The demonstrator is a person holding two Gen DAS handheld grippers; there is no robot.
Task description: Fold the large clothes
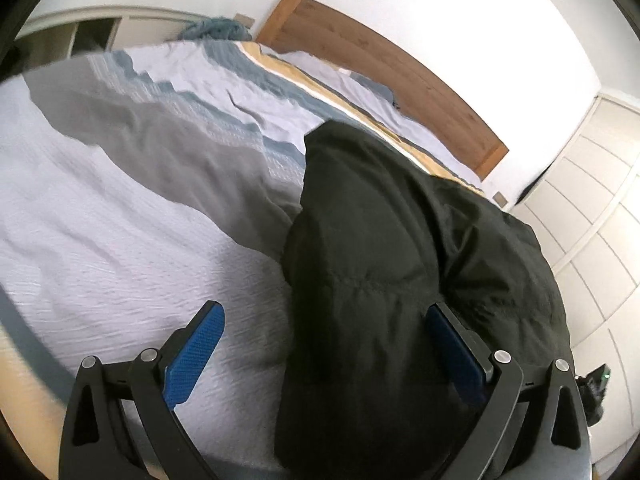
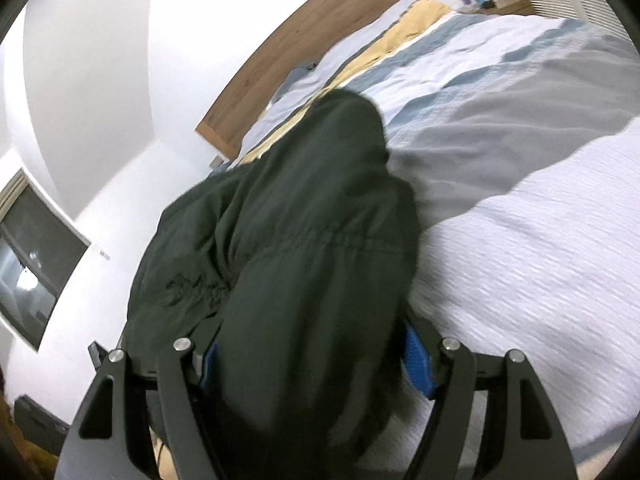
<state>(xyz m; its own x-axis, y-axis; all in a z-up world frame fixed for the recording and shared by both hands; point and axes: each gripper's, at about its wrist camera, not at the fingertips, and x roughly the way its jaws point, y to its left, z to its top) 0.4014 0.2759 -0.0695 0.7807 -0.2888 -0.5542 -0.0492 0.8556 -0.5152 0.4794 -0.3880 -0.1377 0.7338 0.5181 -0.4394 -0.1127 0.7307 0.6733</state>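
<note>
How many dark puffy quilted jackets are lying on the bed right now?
1. The dark green quilted jacket lies bunched on the pale striped bedspread, near the bed's edge, between both grippers' fingers. More clothes could be hidden outside these views.

The jacket [image 1: 380, 240] lies on the bed [image 1: 100, 240]. The headboard [image 1: 380, 64] stands behind it, by the wall [image 1: 460, 8].
</note>
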